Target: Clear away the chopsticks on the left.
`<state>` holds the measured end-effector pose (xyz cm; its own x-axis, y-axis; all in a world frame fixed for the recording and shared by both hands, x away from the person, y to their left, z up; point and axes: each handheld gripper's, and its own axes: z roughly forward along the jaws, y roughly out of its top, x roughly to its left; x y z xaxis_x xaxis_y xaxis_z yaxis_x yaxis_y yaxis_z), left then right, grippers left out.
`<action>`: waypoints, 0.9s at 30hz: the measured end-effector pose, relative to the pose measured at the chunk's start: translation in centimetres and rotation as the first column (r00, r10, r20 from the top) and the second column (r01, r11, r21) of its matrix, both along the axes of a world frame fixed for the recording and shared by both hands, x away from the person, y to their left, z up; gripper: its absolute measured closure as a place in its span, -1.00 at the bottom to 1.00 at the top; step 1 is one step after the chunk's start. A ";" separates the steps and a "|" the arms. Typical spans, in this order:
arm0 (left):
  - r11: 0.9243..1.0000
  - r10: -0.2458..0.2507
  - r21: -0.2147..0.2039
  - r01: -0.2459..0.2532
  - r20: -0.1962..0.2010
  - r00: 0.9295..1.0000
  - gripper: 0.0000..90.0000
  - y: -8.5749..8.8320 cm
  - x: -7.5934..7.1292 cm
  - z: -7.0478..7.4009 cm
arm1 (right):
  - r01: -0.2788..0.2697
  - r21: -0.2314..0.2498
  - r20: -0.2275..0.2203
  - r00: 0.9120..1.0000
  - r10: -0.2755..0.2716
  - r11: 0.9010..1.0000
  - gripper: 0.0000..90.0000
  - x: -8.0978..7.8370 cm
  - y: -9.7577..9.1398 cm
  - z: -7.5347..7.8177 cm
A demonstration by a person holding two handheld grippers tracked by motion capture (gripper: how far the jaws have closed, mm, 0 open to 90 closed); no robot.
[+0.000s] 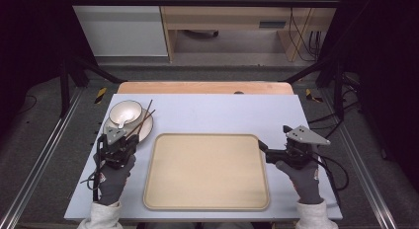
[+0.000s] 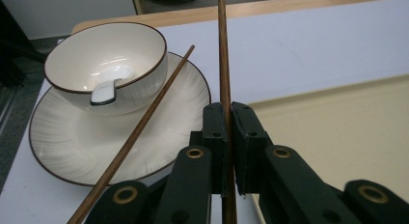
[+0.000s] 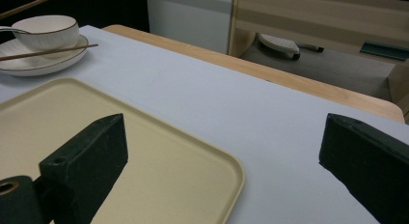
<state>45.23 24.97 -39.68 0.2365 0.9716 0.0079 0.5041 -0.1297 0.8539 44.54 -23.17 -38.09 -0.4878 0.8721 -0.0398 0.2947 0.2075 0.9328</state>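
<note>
My left gripper point(image 1: 129, 138) point(image 2: 230, 110) is shut on a brown chopstick point(image 2: 223, 60) point(image 1: 148, 110), which runs straight out between its jaws, raised over the plate's right side. A second chopstick point(image 2: 144, 120) point(image 3: 48, 51) lies slanted across the white plate point(image 2: 72, 142) point(image 1: 146, 131). On the plate stands a white bowl point(image 2: 82, 45) point(image 1: 125, 112) with a white spoon point(image 2: 108, 86) in it. My right gripper point(image 1: 262, 147) point(image 3: 224, 130) stands open at the right edge of the beige tray point(image 1: 158, 140) point(image 3: 144, 151), with nothing between its fingers.
The tray lies in the middle of a pale blue mat point(image 1: 222, 113) on the wooden table point(image 1: 202, 87). Plate and bowl sit at the mat's far left corner. Black frame bars and cables point(image 1: 326, 115) flank the table.
</note>
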 end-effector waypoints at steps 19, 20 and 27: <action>0.992 0.084 -0.096 -0.081 0.028 0.996 0.88 -4.3 -4.8 -0.8 | 0.002 0.008 0.007 1.000 -0.002 1.000 -0.92 -0.1 -0.2 0.1; 0.992 0.093 -0.090 -0.090 0.032 0.995 0.88 -4.5 -5.1 -1.0 | 0.002 0.008 0.006 1.000 -0.002 1.000 -0.92 -0.1 -0.1 0.1; 0.988 0.113 -0.109 -0.110 0.025 0.993 0.88 -5.0 -6.3 -2.9 | 0.003 0.003 0.013 1.000 -0.003 1.000 -0.92 -0.2 -0.1 0.2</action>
